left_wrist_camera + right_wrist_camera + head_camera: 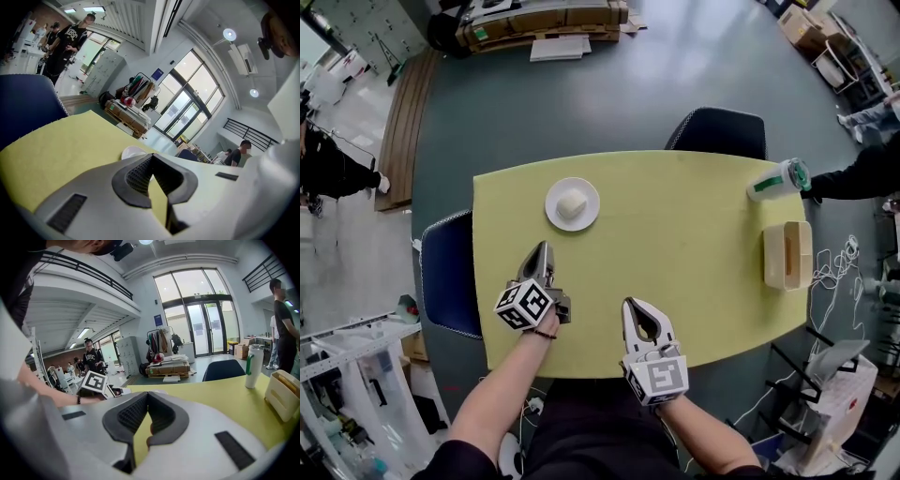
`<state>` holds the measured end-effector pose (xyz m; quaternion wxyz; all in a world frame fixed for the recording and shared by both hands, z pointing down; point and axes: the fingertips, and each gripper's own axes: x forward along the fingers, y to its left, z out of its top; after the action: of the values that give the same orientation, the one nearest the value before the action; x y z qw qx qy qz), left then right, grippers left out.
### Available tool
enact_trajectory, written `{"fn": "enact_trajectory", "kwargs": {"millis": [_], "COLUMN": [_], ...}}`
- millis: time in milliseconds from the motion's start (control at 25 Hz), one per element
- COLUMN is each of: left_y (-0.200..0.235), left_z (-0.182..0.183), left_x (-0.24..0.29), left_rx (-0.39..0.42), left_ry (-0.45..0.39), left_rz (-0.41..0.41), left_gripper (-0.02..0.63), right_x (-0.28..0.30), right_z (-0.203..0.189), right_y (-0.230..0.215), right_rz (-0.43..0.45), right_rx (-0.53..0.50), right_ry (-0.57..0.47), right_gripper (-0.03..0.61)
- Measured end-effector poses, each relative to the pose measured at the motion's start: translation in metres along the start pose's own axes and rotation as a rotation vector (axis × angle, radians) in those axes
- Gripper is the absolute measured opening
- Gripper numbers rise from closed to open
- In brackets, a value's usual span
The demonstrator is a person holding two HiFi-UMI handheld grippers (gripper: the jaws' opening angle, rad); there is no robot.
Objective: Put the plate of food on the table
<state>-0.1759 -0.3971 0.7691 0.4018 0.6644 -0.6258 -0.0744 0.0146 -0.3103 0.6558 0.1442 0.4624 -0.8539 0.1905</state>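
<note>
Held left tongs [545, 246] and right tongs [635, 305] closed and empty near the surface [703, 262] edge, apart from the plate of food [572, 203], seemingly already delivered.

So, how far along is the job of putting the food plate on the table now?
Done, it seems: the small round white plate with a pale lump of food sits flat on the yellow table. In hand: nothing. The left claw and the right claw are both shut, empty and apart from the plate. Left to do: nothing that I can see.
</note>
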Motion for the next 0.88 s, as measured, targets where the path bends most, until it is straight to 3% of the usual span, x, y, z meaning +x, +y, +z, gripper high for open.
{"fn": "enact_trajectory", "kwargs": {"millis": [880], "left_y": [-0.091], "left_z": [0.066], "left_x": [-0.132], "left_rx": [0.169], "left_ry": [-0.031], "left_rz": [-0.154], "left_gripper": [0.008], "right_x": [-0.046], "right_z": [0.057], "right_y": [0.032], "right_rz": [0.075], "right_rx": [-0.039], "right_ry": [-0.020], "right_gripper": [0.012]}}
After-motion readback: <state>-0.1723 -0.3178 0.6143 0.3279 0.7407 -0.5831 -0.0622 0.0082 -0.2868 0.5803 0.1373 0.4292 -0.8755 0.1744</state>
